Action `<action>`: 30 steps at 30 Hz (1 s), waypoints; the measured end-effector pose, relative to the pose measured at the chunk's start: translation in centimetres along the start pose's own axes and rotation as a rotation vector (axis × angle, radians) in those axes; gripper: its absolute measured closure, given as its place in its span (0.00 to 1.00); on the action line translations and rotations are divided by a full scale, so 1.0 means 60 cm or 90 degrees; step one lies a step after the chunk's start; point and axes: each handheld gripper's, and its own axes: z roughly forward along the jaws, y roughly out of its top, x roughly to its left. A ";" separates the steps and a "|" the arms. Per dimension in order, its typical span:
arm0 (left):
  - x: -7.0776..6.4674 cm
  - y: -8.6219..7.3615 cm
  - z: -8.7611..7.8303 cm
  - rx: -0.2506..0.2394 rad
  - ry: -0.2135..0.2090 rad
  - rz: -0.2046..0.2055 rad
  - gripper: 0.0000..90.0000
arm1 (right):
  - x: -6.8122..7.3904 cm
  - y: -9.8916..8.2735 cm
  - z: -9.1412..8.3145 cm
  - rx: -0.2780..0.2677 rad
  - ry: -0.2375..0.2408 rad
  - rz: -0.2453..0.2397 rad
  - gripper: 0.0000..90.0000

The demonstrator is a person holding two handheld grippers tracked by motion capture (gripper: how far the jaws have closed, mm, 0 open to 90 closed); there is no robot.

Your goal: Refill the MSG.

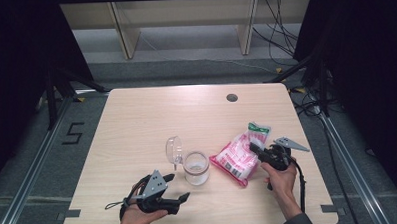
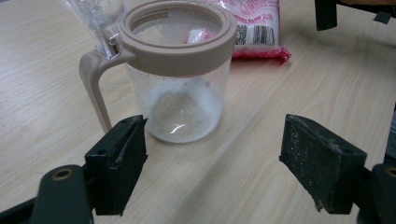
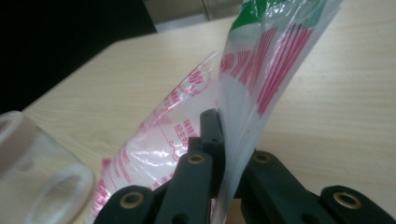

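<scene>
Near the front edge of the tabletop [image 1: 136, 119], toward its right side, the right tongs [image 1: 253, 147] are clamped on the upper end of a pink-and-white plastic bag [image 1: 236, 158]; the bag's lower end rests on the wood just right of a clear jar [image 1: 196, 168]. Right gripper view: film of the bag [image 3: 252, 93] pinched flat between the closed jaws, green band at its top, red printing, white contents visible through it; jar rim blurred at lower left. Left tongs [image 1: 176, 188] lie near the front edge left of centre, jaws wide, nothing between them, short of the jar. Left gripper view adds detail the high view lacks: jar [image 2: 180, 84] has a beige rim ring and handle, hinged clear lid [image 2: 95, 14] tipped back, white residue at the bottom, barcode on the bag [image 2: 254, 30] behind it.
</scene>
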 end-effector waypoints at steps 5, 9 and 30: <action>-0.007 0.000 0.004 0.003 -0.004 -0.003 0.24 | 0.024 0.016 -0.012 -0.031 0.038 -0.007 1.00; -0.012 -0.001 0.009 0.005 -0.002 -0.009 0.24 | 0.034 0.024 -0.020 -0.040 0.048 -0.035 1.00; -0.055 0.000 0.042 0.021 -0.037 0.014 0.25 | 0.095 0.072 -0.042 -0.064 0.158 -0.018 1.00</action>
